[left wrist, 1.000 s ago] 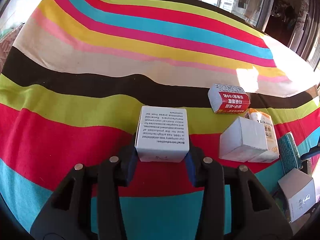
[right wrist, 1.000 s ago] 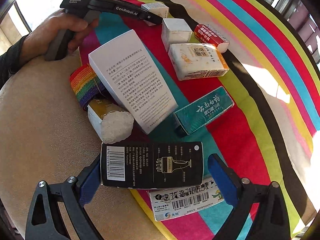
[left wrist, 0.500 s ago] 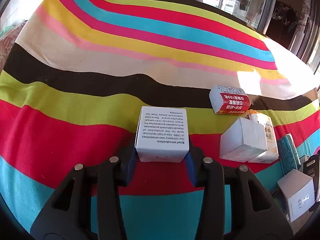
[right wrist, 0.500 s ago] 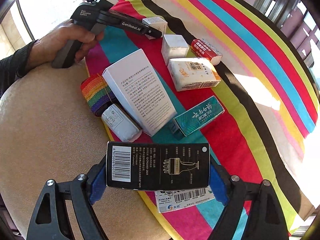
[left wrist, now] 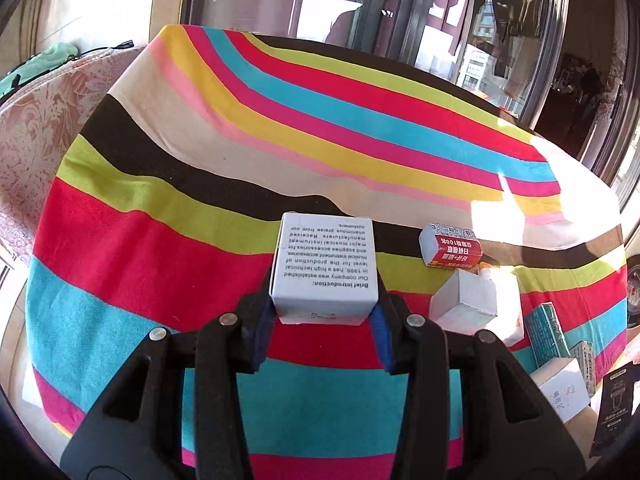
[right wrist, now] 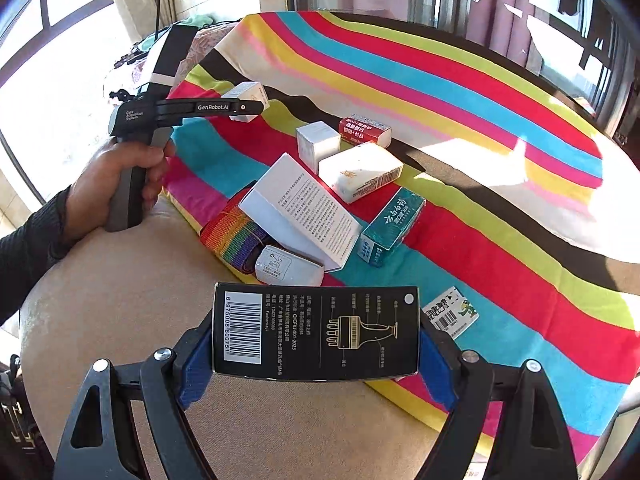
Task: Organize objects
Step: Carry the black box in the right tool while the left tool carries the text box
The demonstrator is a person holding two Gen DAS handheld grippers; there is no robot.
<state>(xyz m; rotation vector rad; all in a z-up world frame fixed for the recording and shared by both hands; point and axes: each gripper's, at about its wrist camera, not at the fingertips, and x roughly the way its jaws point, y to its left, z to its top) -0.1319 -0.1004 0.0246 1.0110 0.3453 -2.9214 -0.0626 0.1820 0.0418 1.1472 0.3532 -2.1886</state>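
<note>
My left gripper [left wrist: 322,318] is shut on a small white box with printed English text [left wrist: 325,270] and holds it above the striped cloth [left wrist: 160,248]. It also shows in the right wrist view [right wrist: 246,102], held at the far left. My right gripper [right wrist: 316,364] is shut on a flat black box with a barcode [right wrist: 316,332], lifted above the beige surface [right wrist: 120,320]. On the cloth lie a red box [right wrist: 365,129], a white cube box [right wrist: 318,145], a white and orange box [right wrist: 360,170], a teal box [right wrist: 394,224] and a large white box [right wrist: 300,208].
A rainbow strap roll [right wrist: 232,236] and a small white pack [right wrist: 288,266] lie by the large white box. A barcode-labelled packet [right wrist: 450,312] lies right of the black box. Windows and a patterned chair [left wrist: 40,120] surround the table.
Both grippers have risen with their boxes; the views now take in more of the table and room. The objects on the cloth have not moved.
</note>
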